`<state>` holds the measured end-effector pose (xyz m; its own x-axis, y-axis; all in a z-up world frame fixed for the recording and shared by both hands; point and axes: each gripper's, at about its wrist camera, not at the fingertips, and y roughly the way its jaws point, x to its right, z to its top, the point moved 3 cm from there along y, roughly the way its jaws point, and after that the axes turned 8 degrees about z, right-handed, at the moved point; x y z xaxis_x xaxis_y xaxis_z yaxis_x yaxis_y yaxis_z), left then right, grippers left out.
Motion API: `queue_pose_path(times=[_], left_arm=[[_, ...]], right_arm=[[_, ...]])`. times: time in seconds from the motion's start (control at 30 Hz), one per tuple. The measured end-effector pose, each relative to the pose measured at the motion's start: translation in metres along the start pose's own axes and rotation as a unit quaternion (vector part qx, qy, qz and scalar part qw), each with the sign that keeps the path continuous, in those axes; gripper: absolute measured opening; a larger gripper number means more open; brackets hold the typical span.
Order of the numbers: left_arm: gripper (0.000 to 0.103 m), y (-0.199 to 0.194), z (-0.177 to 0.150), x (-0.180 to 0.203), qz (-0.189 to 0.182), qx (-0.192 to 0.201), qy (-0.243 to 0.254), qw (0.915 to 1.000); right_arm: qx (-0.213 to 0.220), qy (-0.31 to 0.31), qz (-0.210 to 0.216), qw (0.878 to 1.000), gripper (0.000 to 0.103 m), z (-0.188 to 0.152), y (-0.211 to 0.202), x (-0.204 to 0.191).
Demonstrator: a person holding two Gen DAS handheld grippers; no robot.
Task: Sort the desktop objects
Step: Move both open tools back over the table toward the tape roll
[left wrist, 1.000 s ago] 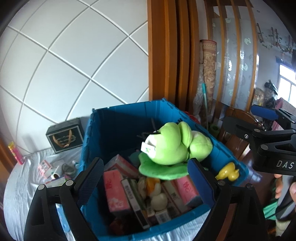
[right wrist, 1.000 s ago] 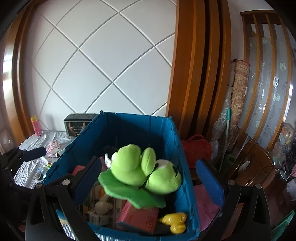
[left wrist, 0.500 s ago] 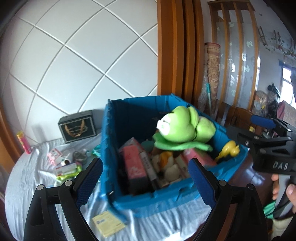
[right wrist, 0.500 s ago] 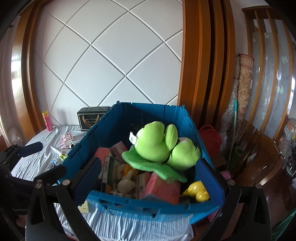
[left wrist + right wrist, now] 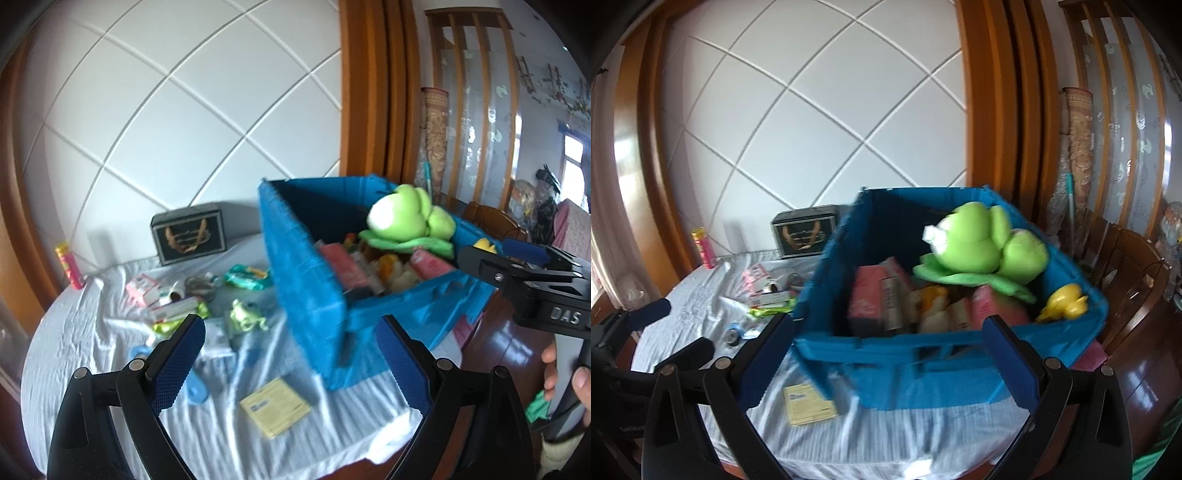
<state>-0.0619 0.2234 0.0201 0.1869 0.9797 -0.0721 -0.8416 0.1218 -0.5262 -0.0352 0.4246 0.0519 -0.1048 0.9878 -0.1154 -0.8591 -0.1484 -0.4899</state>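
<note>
A blue crate [image 5: 314, 295] [image 5: 923, 362] stands on the white cloth, filled with pink boxes, a yellow duck [image 5: 1065, 305] and a green plush toy [image 5: 406, 221] [image 5: 975, 247] on top. My left gripper [image 5: 290, 360] is open and empty, hanging above the cloth left of the crate's near corner. My right gripper [image 5: 888, 358] is open and empty before the crate's front wall; it also shows at the right of the left wrist view [image 5: 517, 269]. A yellow card [image 5: 275, 406] [image 5: 809, 404] lies on the cloth near both grippers.
Small packets, tubes and a green toy [image 5: 243, 317] are scattered on the cloth left of the crate. A black box [image 5: 188, 238] stands against the white tiled wall, with a pink-yellow can [image 5: 70, 264] beside it. Wooden chairs [image 5: 1126, 280] stand beyond the table's right edge.
Both grippers have pulled back and away from the crate and left of it. More of the cloth, the scattered items and the yellow card have come into view. Both stay open.
</note>
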Motion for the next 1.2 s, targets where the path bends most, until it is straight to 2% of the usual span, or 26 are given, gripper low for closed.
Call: queue_pose_path(times=[0.27, 0.53, 0.7, 0.97, 1.2], left_arm=[[0.094, 0.001, -0.035, -0.084, 0.012, -0.024, -0.015, 0.9995], [0.095, 0.011, -0.062, -0.136, 0.019, -0.05, -0.037, 0.9979], [0.094, 0.026, -0.08, -0.163, 0.027, -0.069, -0.063, 0.9953], [0.094, 0.068, -0.116, -0.217, 0.083, -0.125, -0.1, 0.9836], [0.094, 0.106, -0.132, -0.25, 0.118, -0.149, -0.12, 0.9744]], right_arm=[[-0.015, 0.001, 0.016, 1.0, 0.103, -0.022, 0.025, -0.087], [-0.043, -0.006, 0.031, 0.999, 0.103, -0.044, 0.051, -0.146], [-0.072, -0.024, 0.045, 0.996, 0.103, -0.056, 0.074, -0.171], [-0.128, -0.026, 0.081, 0.988, 0.103, -0.081, 0.139, -0.194], [-0.161, -0.02, 0.103, 0.981, 0.103, -0.099, 0.193, -0.201]])
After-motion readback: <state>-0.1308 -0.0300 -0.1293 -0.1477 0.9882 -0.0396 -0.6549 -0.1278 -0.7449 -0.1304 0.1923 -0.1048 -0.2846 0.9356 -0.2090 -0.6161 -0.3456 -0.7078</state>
